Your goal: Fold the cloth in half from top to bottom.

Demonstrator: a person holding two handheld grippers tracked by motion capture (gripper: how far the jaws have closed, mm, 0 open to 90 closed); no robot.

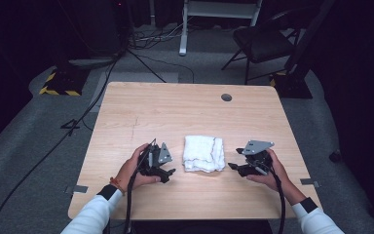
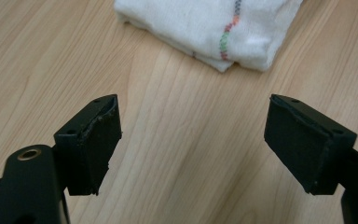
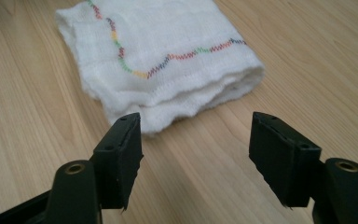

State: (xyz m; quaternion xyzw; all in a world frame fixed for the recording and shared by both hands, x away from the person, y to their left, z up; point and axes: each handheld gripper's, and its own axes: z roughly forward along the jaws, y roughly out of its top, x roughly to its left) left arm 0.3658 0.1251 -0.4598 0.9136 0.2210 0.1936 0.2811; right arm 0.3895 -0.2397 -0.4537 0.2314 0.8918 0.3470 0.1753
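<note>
On wooden table point(image 1: 141, 107), folded white cloth point(image 1: 203, 153), both grippers' jaws wide open, empty.

I see white sleeves with dark cuffs, an orange band on my left wrist, and my black left gripper point(image 1: 168, 171) and right gripper point(image 1: 233, 166) with grey triangular plates and trailing black cables.

The right gripper point(image 3: 196, 154) stands open and empty, a folded white cloth point(image 3: 158, 60) lying just ahead on the table point(image 3: 317, 56).
</note>
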